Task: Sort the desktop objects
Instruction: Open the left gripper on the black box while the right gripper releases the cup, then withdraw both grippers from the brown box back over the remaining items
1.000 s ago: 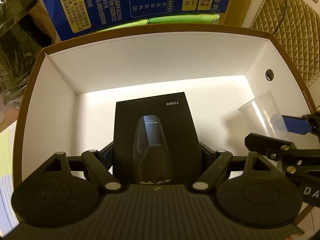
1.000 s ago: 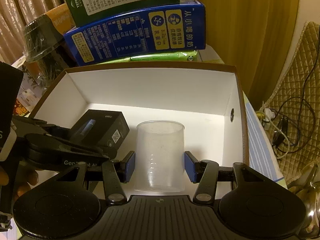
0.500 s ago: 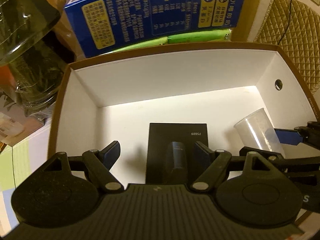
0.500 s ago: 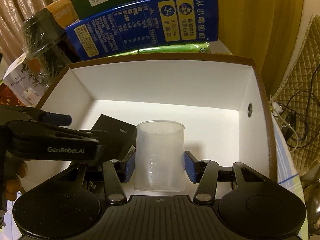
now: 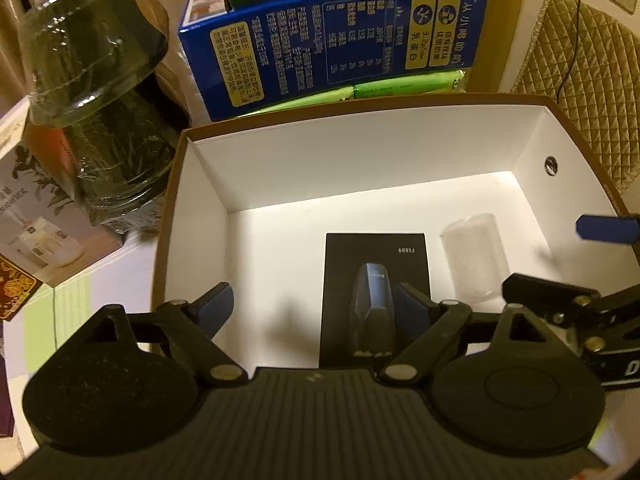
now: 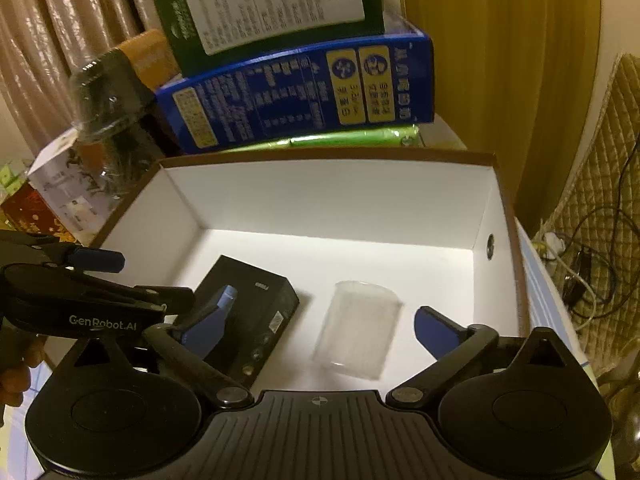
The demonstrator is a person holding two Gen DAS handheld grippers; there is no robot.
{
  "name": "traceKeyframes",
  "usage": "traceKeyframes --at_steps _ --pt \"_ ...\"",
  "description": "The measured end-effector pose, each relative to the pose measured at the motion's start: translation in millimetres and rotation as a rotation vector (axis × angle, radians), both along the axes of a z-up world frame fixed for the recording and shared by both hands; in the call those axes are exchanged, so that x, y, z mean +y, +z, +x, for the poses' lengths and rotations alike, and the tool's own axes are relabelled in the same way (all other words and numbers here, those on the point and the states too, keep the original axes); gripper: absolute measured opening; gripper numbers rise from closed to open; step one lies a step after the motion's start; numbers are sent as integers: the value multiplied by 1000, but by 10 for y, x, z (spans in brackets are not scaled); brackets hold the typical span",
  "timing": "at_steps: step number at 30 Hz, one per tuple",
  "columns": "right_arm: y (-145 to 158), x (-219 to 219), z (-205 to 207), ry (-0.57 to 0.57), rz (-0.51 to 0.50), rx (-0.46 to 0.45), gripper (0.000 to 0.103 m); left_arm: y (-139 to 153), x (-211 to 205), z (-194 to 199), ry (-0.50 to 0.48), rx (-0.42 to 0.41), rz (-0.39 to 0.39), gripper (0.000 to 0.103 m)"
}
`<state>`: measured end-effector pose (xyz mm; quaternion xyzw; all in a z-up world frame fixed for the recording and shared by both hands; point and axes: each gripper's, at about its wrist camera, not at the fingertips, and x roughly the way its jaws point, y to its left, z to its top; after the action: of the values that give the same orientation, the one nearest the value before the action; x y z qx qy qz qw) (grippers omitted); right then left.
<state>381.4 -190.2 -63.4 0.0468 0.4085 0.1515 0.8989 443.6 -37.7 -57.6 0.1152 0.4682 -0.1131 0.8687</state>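
A black product box (image 5: 376, 276) lies flat on the floor of the white-lined cardboard box (image 5: 360, 152); it also shows in the right wrist view (image 6: 256, 312). A clear plastic cup (image 5: 474, 258) stands beside it on the right, blurred in the right wrist view (image 6: 356, 328). My left gripper (image 5: 316, 302) is open and empty, raised above the black box. My right gripper (image 6: 320, 326) is open and empty, with the cup free between its spread fingers.
Behind the cardboard box (image 6: 328, 156) stand a blue carton (image 5: 332, 44), a green carton (image 6: 272, 4) on top of it, and a green packet (image 5: 404, 88). A wrapped glass jar (image 5: 92, 120) and small boxes sit at the left. A quilted cushion (image 5: 580, 92) is at the right.
My left gripper let go of the black box, opened and pulled back up. My right gripper opened and released the cup, which now stands in the cardboard box.
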Motion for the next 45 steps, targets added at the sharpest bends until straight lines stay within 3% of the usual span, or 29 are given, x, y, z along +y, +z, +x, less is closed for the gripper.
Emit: traceKeyframes --at_steps 3,10,23,45 --pt "67 -3 -82 4 -7 -8 101 76 42 -79 5 -16 5 91" --pt "210 0 -336 16 -66 -57 101 254 116 -301 5 -45 5 91" --pt "459 -114 -876 -16 -56 -84 101 594 113 -968 -31 -131 8 93" --pt "739 -142 -1847 12 -63 -96 101 775 400 -2017 56 -167 -34 94"
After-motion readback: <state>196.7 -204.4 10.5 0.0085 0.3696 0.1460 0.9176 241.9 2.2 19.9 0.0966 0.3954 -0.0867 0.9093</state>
